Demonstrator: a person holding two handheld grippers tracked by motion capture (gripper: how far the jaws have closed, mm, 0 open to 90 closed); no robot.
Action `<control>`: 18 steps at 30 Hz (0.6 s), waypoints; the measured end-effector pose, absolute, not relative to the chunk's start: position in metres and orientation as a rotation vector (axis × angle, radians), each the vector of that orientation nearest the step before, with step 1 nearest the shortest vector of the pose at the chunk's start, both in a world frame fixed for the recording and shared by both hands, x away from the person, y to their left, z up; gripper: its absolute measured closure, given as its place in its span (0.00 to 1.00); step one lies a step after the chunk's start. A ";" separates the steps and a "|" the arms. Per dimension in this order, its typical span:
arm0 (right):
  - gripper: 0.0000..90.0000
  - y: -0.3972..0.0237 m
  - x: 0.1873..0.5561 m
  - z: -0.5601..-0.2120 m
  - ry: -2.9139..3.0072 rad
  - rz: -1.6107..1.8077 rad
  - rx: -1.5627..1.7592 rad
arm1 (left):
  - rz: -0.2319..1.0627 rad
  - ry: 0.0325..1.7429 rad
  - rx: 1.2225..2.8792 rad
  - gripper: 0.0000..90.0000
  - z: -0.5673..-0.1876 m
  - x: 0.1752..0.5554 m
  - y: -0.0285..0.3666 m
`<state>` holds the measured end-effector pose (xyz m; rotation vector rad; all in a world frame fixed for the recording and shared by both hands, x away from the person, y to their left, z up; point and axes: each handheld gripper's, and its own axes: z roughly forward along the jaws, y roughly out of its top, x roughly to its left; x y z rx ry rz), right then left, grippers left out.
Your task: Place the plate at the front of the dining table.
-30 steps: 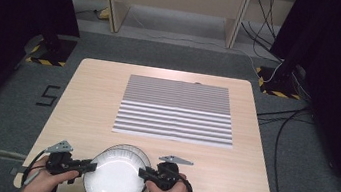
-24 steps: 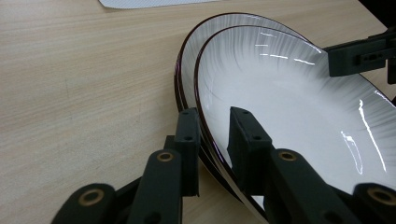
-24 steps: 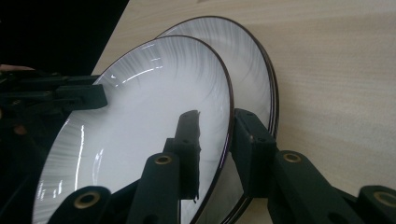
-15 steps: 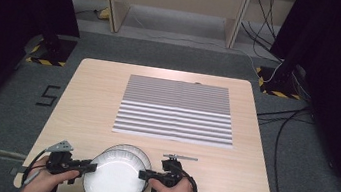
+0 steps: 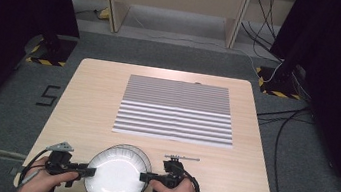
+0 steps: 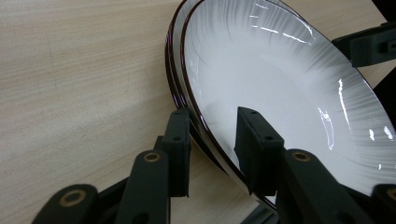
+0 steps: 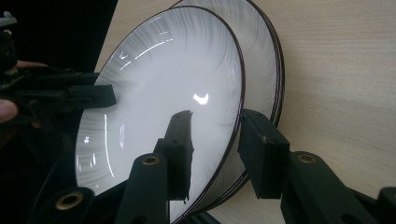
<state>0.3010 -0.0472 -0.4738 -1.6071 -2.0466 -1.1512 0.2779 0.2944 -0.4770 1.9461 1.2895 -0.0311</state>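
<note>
At the near edge of the pale wooden tabletop [image 5: 93, 90], two stacked white plates [image 5: 116, 179] with dark rims, the upper one sitting slightly off the lower and jutting a little past the edge toward the person. Flanking the stack, left gripper [image 5: 88, 171] at the left rim and right gripper [image 5: 144, 176] at the right rim, each held in a hand entering from the bottom of the high view. Left gripper: jaws just opened wider, the rims of both plates [image 6: 280, 93] passing between them, one jaw under the stack, the other above the white face, a gap visible at the upper pad, no squeeze on the china. Right gripper: jaws likewise just opened wider, straddling the opposite rim [image 7: 243, 116], one jaw over the glossy face, the other outside the lower plate, not pressing. Seen in the right gripper view across the plates, the left gripper's black jaw [image 7: 88, 95] at the far rim. Just beyond the right gripper, a small grey metal bar [image 5: 182, 157] lying flat on the wood. Farther out, mid-table, a striped grey-and-white mat [image 5: 176, 111]. Past the far edge, grey floor [image 5: 174, 51], loose cables [image 5: 286, 122] and hazard-striped stand feet.
</note>
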 end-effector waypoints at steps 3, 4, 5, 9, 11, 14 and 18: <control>0.77 -0.043 0.300 -0.483 -1.974 -1.134 -1.598 | -0.021 1.277 1.954 0.77 -0.475 0.277 0.295; 0.79 -0.042 0.299 -0.483 -1.997 -1.139 -1.606 | -0.031 1.277 1.950 0.77 -0.475 0.277 0.295; 0.79 -0.041 0.299 -0.483 -2.019 -1.142 -1.604 | -0.033 1.282 1.949 0.77 -0.475 0.277 0.295; 0.84 -0.039 0.299 -0.486 -2.019 -1.167 -1.605 | -0.041 1.292 1.943 0.78 -0.475 0.277 0.295; 0.85 -0.036 0.300 -0.490 -2.015 -1.179 -1.618 | -0.043 1.308 1.938 0.78 -0.475 0.278 0.296; 0.86 -0.032 0.305 -0.490 -2.068 -1.156 -1.613 | -0.033 1.317 1.924 0.78 -0.475 0.278 0.296; 0.88 -0.033 0.309 -0.489 -2.060 -1.165 -1.632 | -0.006 1.302 1.939 0.79 -0.473 0.282 0.292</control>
